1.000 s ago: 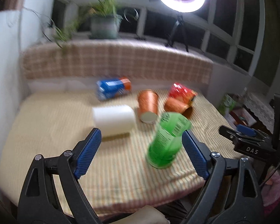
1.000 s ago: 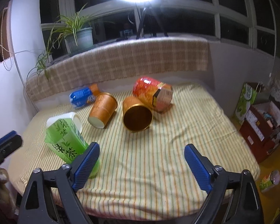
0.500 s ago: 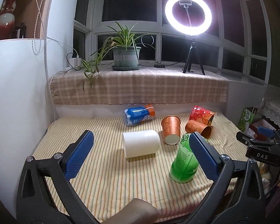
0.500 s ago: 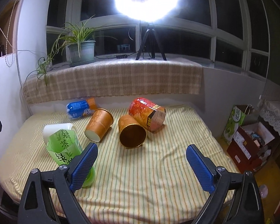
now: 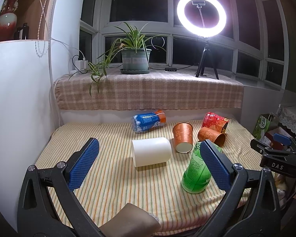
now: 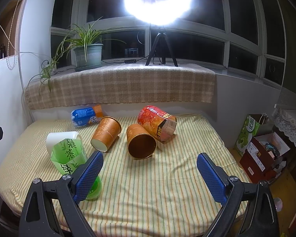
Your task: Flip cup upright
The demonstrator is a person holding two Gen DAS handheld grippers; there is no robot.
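Note:
A green tea cup (image 5: 195,171) stands on the striped cloth, tilted, mouth up; it also shows in the right wrist view (image 6: 69,158). A white cup (image 5: 151,154) lies on its side beside it, also visible in the right wrist view (image 6: 57,140). Two orange cups (image 6: 106,135) (image 6: 141,143), a red cup (image 6: 157,124) and a blue cup (image 6: 86,116) lie on their sides further back. My left gripper (image 5: 146,162) is open and empty, above the near edge. My right gripper (image 6: 150,175) is open and empty, right of the green cup.
The striped cloth (image 6: 167,187) covers a low bed-like platform. A checked ledge (image 5: 148,92) with a potted plant (image 5: 135,59) and ring light tripod (image 5: 206,63) runs behind. Boxes and a green bag (image 6: 248,132) stand on the floor to the right. A white wall (image 5: 19,98) is at left.
Both grippers have pulled back and up from the cups. The green cup, close between the left fingers a second ago, now stands free on the cloth.

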